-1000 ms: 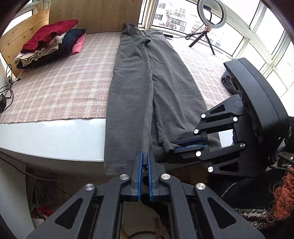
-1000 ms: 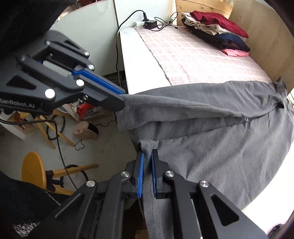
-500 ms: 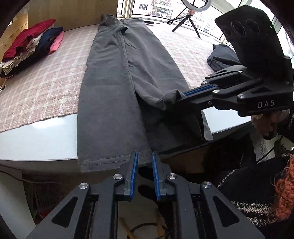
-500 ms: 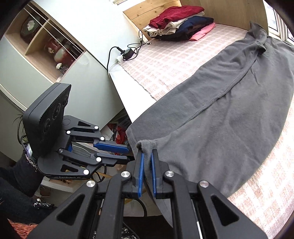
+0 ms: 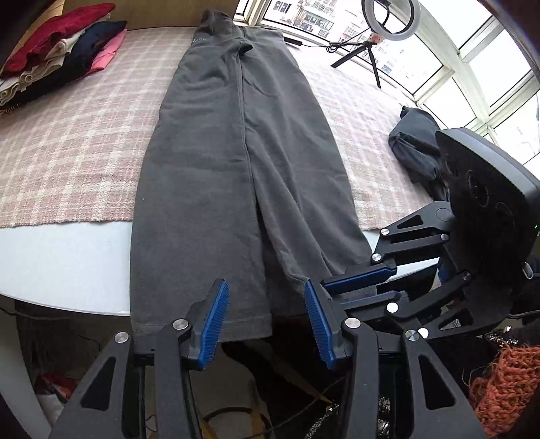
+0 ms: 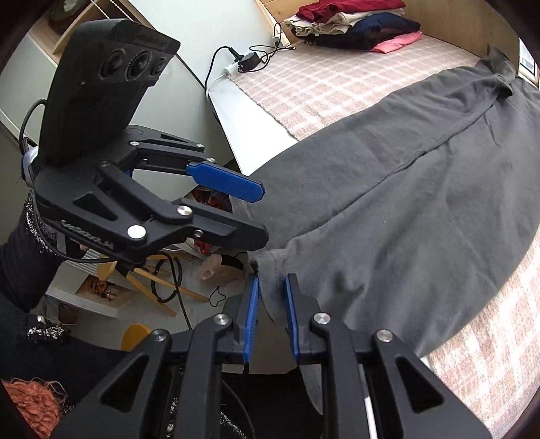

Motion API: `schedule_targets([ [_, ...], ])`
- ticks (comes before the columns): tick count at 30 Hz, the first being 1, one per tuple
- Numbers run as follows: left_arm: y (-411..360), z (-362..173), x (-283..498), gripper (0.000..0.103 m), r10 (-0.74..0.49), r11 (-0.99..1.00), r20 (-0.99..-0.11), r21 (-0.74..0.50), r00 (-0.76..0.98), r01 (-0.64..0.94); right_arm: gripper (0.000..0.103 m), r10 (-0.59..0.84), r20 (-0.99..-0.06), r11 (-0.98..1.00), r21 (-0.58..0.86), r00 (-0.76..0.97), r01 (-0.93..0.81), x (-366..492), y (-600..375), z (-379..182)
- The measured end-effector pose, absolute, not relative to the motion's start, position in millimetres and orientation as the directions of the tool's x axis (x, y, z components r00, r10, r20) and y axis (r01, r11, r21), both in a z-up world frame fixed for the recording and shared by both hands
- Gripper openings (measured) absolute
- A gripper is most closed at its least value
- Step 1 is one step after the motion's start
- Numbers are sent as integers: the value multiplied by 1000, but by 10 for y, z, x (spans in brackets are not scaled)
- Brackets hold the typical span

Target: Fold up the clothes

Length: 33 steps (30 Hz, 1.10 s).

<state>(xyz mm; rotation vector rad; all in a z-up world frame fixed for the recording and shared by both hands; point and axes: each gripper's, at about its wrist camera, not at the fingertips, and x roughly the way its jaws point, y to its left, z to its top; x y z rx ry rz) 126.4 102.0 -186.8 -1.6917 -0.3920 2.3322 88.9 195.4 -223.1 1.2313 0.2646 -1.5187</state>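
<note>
Spreading step ends: the left tool (image 5: 266,317) and right tool (image 6: 271,315) are opening, releasing the long dark-grey cotton trousers' (image 5: 219,162) near cuffs; folding needs regrasping.

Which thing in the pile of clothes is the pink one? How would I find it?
Look at the checked cloth on the table and follow it to the far corner by the wooden wall, where the pile of folded clothes sits. The pink one pokes out low on the side facing the grey trousers. It is the only pale pink piece, under a navy one and well below the red one.
</note>
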Motion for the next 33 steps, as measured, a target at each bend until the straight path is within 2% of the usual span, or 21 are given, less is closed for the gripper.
schedule_targets([
  [4,1179,-2045,1194,45,393,-918,-880,-393,-267,-55,27,-591,-788,-381,464,175,800,850,2088,-2229],
  [8,1266,-2140,1153,45,332,-943,-910,-329,-248,-54,27,-577,-804,-400,435,148,806,794,2212,-2160],
  [10,1329,-2142,1152,41,292,-956,-922,-282,-253,-77,27,-581,-805,-418,425,124,803,706,2314,-2088],
  [11,1355,-2139,1153,33,269,-963,-928,-255,-258,-87,27,-588,-801,-433,428,112,793,618,2371,-2046],
  [12,1362,-2129,1158,18,254,-967,-930,-238,-265,-90,28,-594,-798,-447,431,100,784,529,2427,-2004],
  [14,1344,-2091,1168,5,259,-966,-923,-243,-284,-91,28,-594,-804,-497,406,41,767,264,2541,-1904],
  [17,1358,-1933,1216,5,288,-958,-901,-264,-326,-115,31,-579,-813,-583,355,-67,731,-297,2691,-1717],
  [19,1404,-1830,1237,5,300,-953,-891,-270,-340,-135,40,-553,-820,-652,315,-149,690,-781,2757,-1587],
  [20,1426,-1789,1237,5,313,-949,-885,-280,-344,-141,42,-529,-829,-695,301,-182,653,-1067,2768,-1535],
  [24,1448,-1688,1195,5,328,-944,-881,-297,-342,-140,42,-484,-833,-785,278,-269,554,-2163,2703,-1372],
  [28,1449,-1739,1093,5,313,-950,-899,-297,-306,-101,42,-326,-866,-841,84,-378,534,-3137,2417,-1439],
  [30,1435,-1796,1059,5,302,-953,-912,-292,-277,-75,42,-262,-888,-845,21,-378,534,-3582,2305,-1571],
  [33,1429,-1851,1021,5,300,-953,-922,-298,-246,-44,42,-227,-910,-774,-47,-346,632,-3980,2099,-1786],
])
